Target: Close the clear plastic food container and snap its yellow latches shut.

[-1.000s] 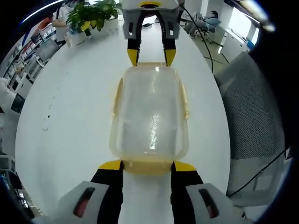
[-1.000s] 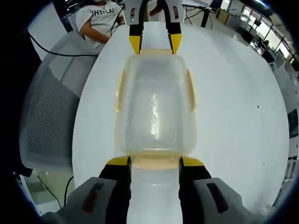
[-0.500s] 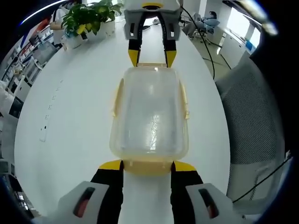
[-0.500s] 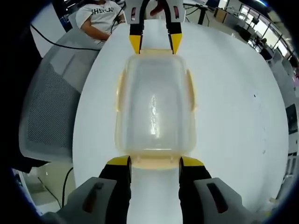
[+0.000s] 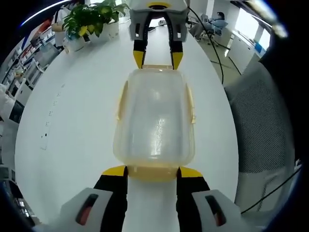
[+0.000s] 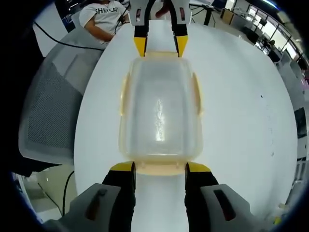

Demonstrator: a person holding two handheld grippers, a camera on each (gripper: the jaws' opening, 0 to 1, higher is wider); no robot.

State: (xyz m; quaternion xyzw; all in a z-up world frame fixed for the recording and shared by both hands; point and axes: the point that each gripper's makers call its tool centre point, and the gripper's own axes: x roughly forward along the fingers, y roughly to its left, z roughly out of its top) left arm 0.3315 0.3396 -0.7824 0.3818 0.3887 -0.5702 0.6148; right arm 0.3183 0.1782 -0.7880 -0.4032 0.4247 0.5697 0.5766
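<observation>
The clear plastic container (image 5: pixel 154 116) lies lid-down-looking on the white table (image 5: pixel 67 116), its lid on. Yellow side latches (image 5: pixel 120 101) lie flat along its long sides. In the left gripper view my left gripper (image 5: pixel 152 171) clasps the near yellow end latch (image 5: pixel 152 175) between its jaws, and my right gripper (image 5: pixel 153 58) holds the far end. In the right gripper view the same container (image 6: pixel 159 111) runs from my right gripper (image 6: pixel 160 167), shut on its near end latch (image 6: pixel 160 170), up to the left gripper (image 6: pixel 161 46) at the far end.
A potted plant (image 5: pixel 94 17) stands at the table's far left edge. A grey mesh chair (image 5: pixel 263 111) sits beside the table, also the mesh chair (image 6: pixel 50 111) at left. A seated person in a white shirt (image 6: pixel 104 19) is beyond the table (image 6: pixel 241 106).
The background has slid slightly in both views while the container stays fixed between the two grippers. The jaws' hold looks unchanged.
</observation>
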